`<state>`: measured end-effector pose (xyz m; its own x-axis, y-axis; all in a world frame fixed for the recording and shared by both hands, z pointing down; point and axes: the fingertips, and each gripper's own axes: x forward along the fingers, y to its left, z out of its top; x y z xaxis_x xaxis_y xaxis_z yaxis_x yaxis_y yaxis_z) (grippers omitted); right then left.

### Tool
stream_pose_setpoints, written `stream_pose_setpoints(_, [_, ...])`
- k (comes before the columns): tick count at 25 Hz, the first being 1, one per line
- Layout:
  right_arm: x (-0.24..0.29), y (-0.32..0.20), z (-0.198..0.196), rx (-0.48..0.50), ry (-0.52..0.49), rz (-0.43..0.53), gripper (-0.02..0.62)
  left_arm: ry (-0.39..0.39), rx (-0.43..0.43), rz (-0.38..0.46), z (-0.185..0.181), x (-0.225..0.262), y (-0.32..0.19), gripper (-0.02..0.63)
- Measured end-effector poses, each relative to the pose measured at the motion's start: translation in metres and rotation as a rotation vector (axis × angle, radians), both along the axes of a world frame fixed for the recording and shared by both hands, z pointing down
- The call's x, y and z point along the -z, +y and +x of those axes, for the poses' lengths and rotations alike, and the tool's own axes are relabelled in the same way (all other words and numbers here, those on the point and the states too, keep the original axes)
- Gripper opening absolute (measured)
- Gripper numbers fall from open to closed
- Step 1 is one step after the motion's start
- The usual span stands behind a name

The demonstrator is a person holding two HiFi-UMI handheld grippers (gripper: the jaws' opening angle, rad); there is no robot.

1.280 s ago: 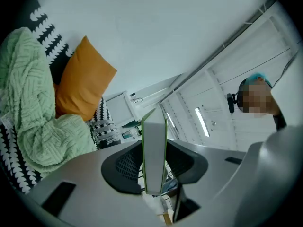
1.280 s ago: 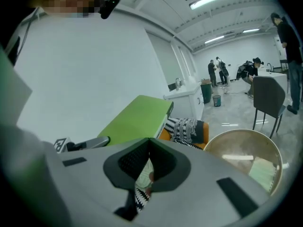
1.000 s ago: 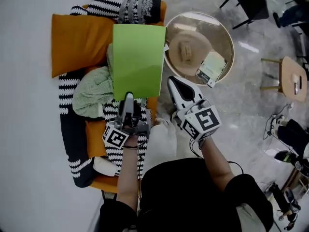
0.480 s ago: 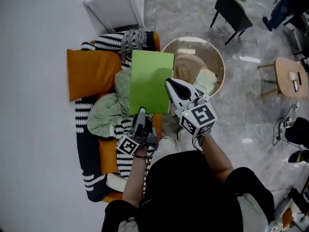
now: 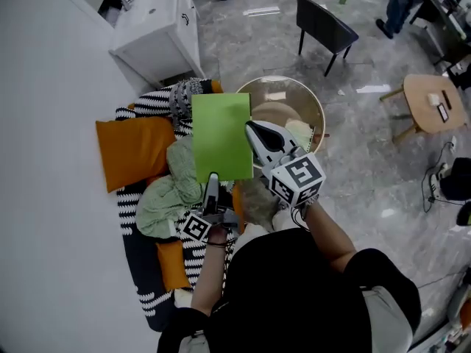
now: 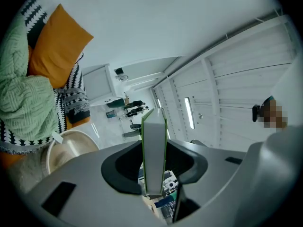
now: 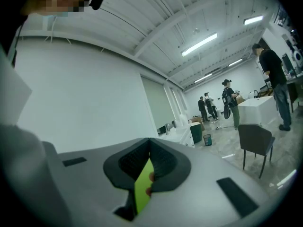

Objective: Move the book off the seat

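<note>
A bright green book [image 5: 221, 137] hangs in the air above the seat [image 5: 140, 259], an orange sofa under a black-and-white striped throw. My left gripper [image 5: 213, 176] is shut on the book's near edge. In the left gripper view the book [image 6: 154, 131] stands edge-on between the two pads. My right gripper [image 5: 249, 126] lies at the book's right edge with its tips together. In the right gripper view a green strip of the book [image 7: 142, 188] shows through the slit below the closed tips [image 7: 149, 143].
An orange cushion [image 5: 132, 151] and a green knitted blanket [image 5: 163, 197] lie on the seat. A round table [image 5: 288, 101] with a beige hat stands just right of it. Behind are a white cabinet [image 5: 154, 31], a black chair [image 5: 324, 28], a wooden side table [image 5: 434, 105] and people.
The book has come up off the seat in my left gripper, and the view has pulled back. My right gripper has moved left to the book's right edge.
</note>
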<state>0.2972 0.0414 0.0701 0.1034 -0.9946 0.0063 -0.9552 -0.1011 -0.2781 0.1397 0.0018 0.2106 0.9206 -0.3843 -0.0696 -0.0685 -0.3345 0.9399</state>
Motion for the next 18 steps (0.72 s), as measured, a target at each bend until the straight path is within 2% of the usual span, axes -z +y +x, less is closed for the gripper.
stream_pose_setpoints(8, [-0.022,0.040,0.046,-0.028,0.003,-0.050,0.015,-0.003,-0.006,0.001,0.052,-0.015,0.007,0.155])
stream_pose_setpoints(18, [-0.084,0.061,0.089,-0.126,-0.095,-0.149,0.015,-0.054,-0.029,-0.080,0.093,-0.078,0.002,0.155])
